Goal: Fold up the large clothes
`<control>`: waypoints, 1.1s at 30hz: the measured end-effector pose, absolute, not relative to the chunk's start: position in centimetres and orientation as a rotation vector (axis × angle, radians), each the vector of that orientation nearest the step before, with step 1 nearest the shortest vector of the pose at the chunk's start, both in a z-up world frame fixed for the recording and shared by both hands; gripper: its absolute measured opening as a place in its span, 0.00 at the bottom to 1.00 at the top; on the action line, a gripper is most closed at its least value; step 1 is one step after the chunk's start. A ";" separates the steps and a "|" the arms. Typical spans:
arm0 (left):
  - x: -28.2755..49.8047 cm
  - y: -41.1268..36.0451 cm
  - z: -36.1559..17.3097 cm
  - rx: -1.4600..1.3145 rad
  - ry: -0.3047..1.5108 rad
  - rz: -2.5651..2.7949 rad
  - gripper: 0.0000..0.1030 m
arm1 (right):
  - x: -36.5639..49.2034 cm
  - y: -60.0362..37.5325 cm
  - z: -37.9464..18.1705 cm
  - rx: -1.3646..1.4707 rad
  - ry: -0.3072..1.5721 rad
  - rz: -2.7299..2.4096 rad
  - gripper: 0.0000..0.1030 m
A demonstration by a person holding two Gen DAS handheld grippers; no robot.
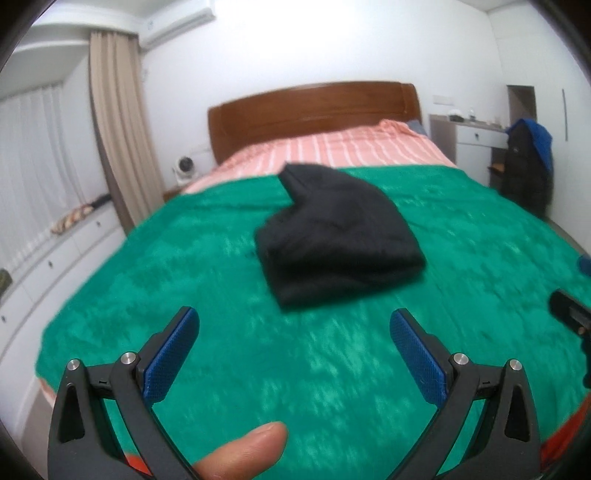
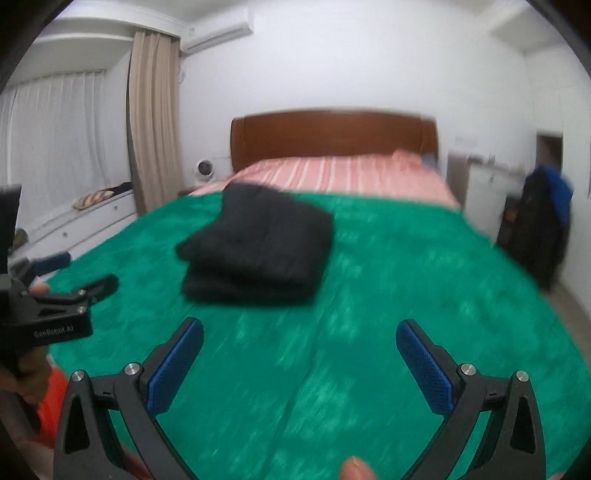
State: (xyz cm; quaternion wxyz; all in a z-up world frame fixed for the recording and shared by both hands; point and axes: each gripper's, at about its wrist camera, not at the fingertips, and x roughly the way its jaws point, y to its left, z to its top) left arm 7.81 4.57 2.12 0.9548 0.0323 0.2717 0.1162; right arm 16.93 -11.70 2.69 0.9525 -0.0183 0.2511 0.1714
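Nearest to us, at the bottom edge of the left wrist view, a fingertip pokes up between the black arms of the left gripper, whose blue-padded fingers stand wide apart with nothing between them. Our right gripper shows the same: its fingers are spread wide over bare cover, and another fingertip shows at the lower edge. In the right wrist view we also see the left gripper from the side at the left edge, and on its black body we can read white lettering, "GenRobot AI" as far as the blur lets us tell. Both grippers hang above the green blanket, a shaggy cover that spreads over the near part of the bed. Farther on, in the middle of that blanket and well apart from both grippers, lies the black garment, already folded into a thick, roughly square bundle with one narrower part trailing toward the headboard. Beyond it we see pink striped bedding, then the wooden headboard against the white wall. To the left hang a beige curtain and, high up, an air conditioner; at the far right dark and blue clothes hang by a white desk.
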 end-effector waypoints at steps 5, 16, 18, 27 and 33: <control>5.9 3.7 -0.2 0.089 0.619 0.204 1.00 | 14.8 -12.7 0.7 -0.018 0.599 0.354 1.00; 5.4 2.3 1.8 0.050 0.609 0.142 1.00 | 14.3 -13.3 0.9 -0.014 0.646 0.356 1.00; 5.7 2.1 2.3 0.055 0.605 0.147 1.00 | 14.8 -13.1 1.5 -0.010 0.660 0.358 1.00; 6.7 1.8 0.9 0.075 0.699 0.184 1.00 | 15.9 -12.1 3.1 -0.081 0.682 0.262 1.00; 6.9 2.2 0.3 0.066 0.731 0.204 1.00 | 16.4 -11.9 1.8 -0.136 0.747 0.205 1.00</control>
